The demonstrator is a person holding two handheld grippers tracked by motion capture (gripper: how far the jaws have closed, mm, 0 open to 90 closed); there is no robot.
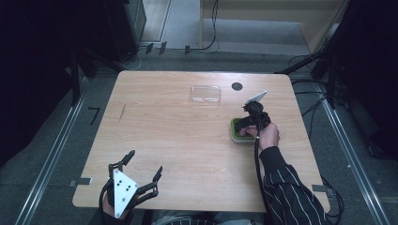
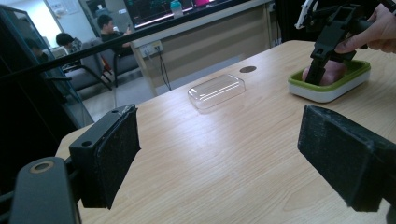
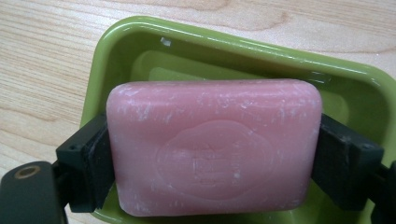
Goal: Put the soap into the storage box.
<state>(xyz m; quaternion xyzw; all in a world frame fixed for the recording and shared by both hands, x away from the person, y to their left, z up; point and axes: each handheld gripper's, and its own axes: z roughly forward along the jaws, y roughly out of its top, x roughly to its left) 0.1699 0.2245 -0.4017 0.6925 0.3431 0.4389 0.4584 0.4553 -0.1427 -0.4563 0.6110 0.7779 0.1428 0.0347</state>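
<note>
My right gripper (image 3: 215,154) pinched the pink soap bar (image 3: 212,144) by its two short ends, so its long side ran from one jaw to the other. The soap sat in the green soap dish (image 3: 243,51), at the right of the table (image 1: 178,136). Up close I saw a stamp on the soap. My left gripper (image 1: 141,176) was spread wide near the front edge. Its view showed the clear lid (image 2: 216,90) lying beyond.

Left claw (image 1: 143,169) agape; right claw (image 3: 212,154) clamped, pointing down.
</note>
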